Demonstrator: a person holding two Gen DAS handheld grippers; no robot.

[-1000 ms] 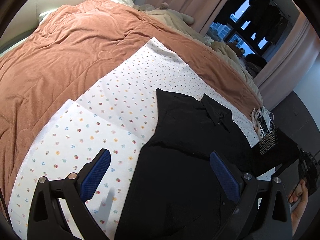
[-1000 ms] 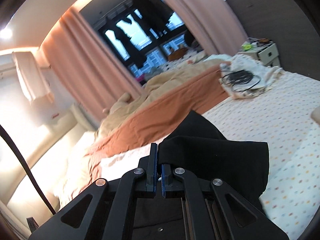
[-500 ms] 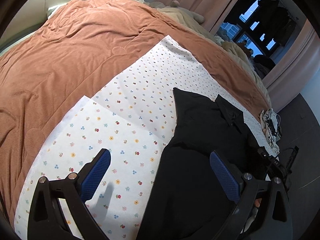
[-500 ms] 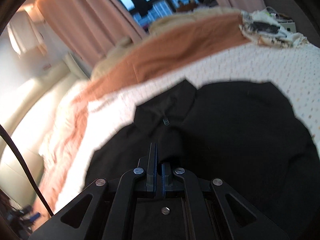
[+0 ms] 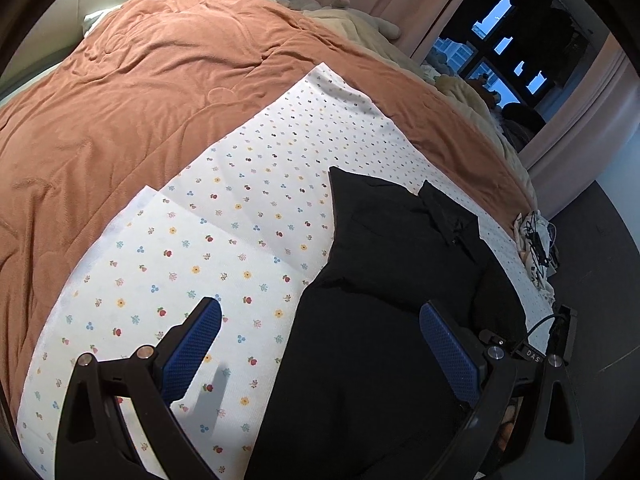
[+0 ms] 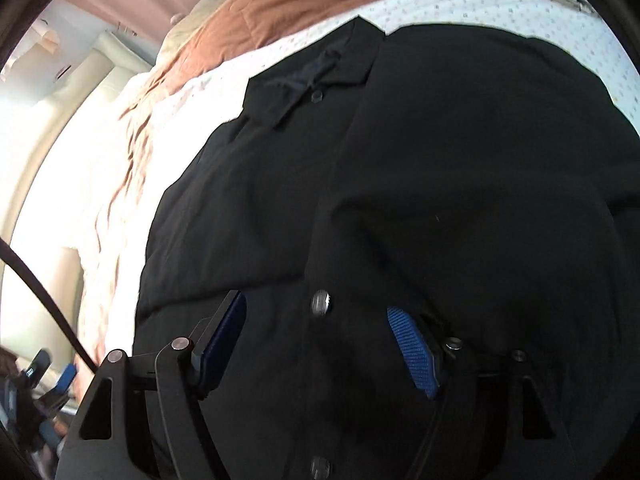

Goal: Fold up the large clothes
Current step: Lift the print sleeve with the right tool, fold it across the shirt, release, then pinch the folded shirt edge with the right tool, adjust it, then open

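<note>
Once shut, right claw (image 6: 316, 336) agape.

We see fisheye bending at all edges, overexposed glare at the right wrist view's left side, slight blur there.

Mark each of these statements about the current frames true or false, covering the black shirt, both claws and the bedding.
1. The right claw is clamped on the black shirt. False: its jaws stand open above the button placket.
2. The left claw is open and holds nothing. True.
3. The shirt lies on a floral sheet. True.
4. The shirt has no collar. False: a collar shows at the far end.
5. An orange-brown blanket covers the bed beyond the sheet. True.
6. The shirt is white. False: it is black.
</note>
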